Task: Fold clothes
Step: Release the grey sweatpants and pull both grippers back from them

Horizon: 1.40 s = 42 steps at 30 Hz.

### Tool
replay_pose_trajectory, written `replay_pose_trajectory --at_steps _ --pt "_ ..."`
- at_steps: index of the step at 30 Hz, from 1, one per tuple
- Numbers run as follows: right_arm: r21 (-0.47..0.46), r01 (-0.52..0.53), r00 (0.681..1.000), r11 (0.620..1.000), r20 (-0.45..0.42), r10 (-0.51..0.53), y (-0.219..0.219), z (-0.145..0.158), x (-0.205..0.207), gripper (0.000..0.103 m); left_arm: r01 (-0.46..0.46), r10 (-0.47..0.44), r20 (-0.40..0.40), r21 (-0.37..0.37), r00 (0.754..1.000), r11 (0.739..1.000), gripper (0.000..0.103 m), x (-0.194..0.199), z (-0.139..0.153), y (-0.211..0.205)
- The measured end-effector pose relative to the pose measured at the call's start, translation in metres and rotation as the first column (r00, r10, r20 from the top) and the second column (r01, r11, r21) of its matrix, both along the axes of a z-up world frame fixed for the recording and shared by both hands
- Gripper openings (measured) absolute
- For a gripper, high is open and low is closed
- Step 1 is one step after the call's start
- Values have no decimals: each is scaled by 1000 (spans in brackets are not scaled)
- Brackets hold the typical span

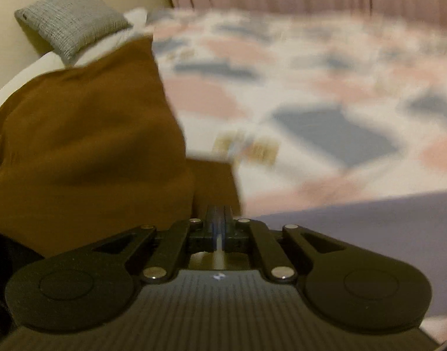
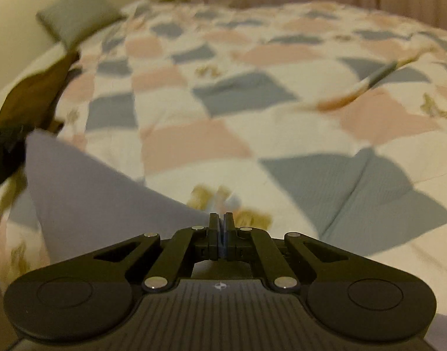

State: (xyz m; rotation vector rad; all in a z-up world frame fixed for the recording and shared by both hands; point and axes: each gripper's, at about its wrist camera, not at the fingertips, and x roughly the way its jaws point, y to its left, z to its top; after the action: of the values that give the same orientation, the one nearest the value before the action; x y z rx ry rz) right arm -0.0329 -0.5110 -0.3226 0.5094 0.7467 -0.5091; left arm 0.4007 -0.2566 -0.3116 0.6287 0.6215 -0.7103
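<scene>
Grippers over patchwork quilt [image 2: 252, 111], left gripper [image 1: 219, 213] closed at brown cloth's [image 1: 85, 134] edge, right gripper [image 2: 222, 219] closed beside lilac cloth [image 2: 85, 193], grip unclear.

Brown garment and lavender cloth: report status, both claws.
Left claw shut at brown garment edge. Right claw shut at lavender cloth corner; grip itself not visible. Both cloths on quilt. Nothing in the way.
</scene>
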Motion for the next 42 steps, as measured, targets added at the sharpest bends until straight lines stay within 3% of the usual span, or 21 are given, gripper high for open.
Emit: replay_pose_trajectory --at_steps 1,2,3,5,8,12,15,17,19,21,25,28,30,32,38,42 --pt "-2 19 1000 1000 -23 -19 -1 -4 3 4 -20 19 20 36 1000 999 3 1 -8 -2" --pt "-2 36 998 999 -55 -36 -2 -9 7 18 -41 40 25 43 999 998 5 3 -10 -2" --pt "-22 66 995 998 -69 -68 -2 -9 7 31 -63 62 19 26 998 998 6 6 -7 -1" --pt "-74 132 987 988 -86 -139 0 -6 6 42 -91 91 9 -10 996 996 6 7 4 3" --pt "-137 314 948 939 -13 -319 2 17 -22 61 -34 32 -39 -59 999 998 6 -8 23 9" --pt "-20 496 866 868 74 -494 13 40 -90 61 132 -139 -93 -72 986 989 17 -46 22 8" --pt "-46 533 844 845 -40 -535 50 34 -135 61 169 -163 -111 45 980 985 20 -52 -7 0" --pt "-50 565 812 823 -146 -566 74 18 -164 61 124 -112 -90 135 990 983 20 -46 -23 -2" --pt "-54 614 759 787 -230 -608 93 2 -195 59 52 -41 -72 156 997 986 20 -37 -20 10" --pt "-60 682 695 728 -256 -672 111 0 -228 57 -30 40 -49 183 998 983 20 -34 -4 28" --pt "-87 797 554 598 -287 -781 143 30 -280 58 -173 183 -25 225 983 959 18 -42 38 81" --pt "-48 830 524 556 -277 -805 169 56 -302 58 -184 205 -86 205 975 961 17 -92 76 125" --pt "-9 834 526 552 -294 -798 184 68 -304 58 -164 193 -142 194 971 967 21 -134 95 142" --pt "37 817 555 575 -318 -769 200 75 -301 59 -145 179 -195 178 964 973 30 -186 109 155" --pt "213 675 733 707 -304 -608 231 85 -290 60 -111 148 -328 129 933 985 32 -316 137 161" --pt "219 552 831 805 -231 -506 243 116 -299 61 -108 135 -356 94 925 990 38 -385 155 167"
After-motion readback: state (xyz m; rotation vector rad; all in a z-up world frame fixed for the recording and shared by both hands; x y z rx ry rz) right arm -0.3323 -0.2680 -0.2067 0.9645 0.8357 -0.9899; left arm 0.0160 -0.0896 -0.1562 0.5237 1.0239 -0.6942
